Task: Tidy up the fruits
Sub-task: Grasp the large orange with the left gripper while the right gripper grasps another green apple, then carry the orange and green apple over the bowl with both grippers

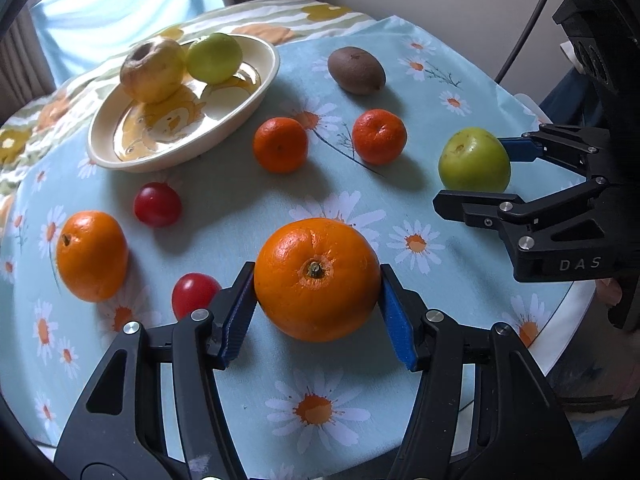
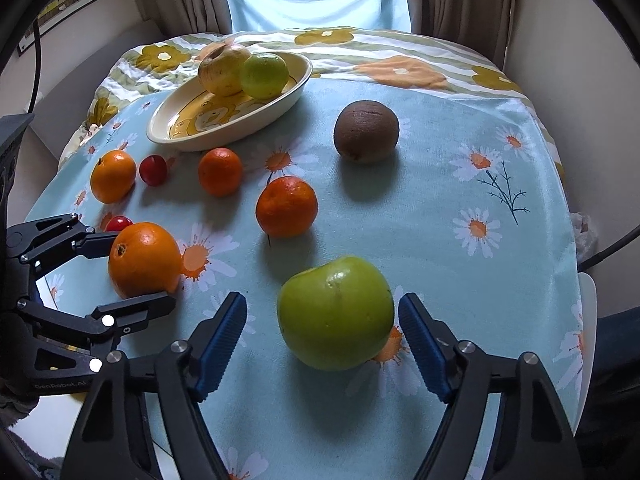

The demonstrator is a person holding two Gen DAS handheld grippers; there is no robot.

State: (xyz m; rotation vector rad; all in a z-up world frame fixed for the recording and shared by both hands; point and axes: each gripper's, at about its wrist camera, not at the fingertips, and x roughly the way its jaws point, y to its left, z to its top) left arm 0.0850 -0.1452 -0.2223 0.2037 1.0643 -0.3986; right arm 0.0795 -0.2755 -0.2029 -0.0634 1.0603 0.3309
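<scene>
My left gripper [image 1: 318,312] is shut on a large orange [image 1: 317,278], its blue pads touching both sides; it also shows in the right wrist view [image 2: 142,260]. My right gripper [image 2: 322,328] is open around a green apple [image 2: 335,312], with gaps on both sides; the apple also shows in the left wrist view [image 1: 474,159]. A cream oval dish [image 1: 120,152] holds a yellowish apple [image 1: 154,69] and a lime-green fruit [image 1: 215,57]. On the cloth lie a second orange [image 1: 91,255], two mandarins [image 1: 281,144] [image 1: 379,136], two red cherry tomatoes [image 1: 157,204] [image 1: 194,294] and a brown kiwi [image 1: 356,70].
The round table carries a light blue daisy cloth [image 2: 460,160] over a striped flowered one [image 2: 400,64]. Curtains and a window stand behind the table. The table edge runs close on the right in the left wrist view [image 1: 576,292].
</scene>
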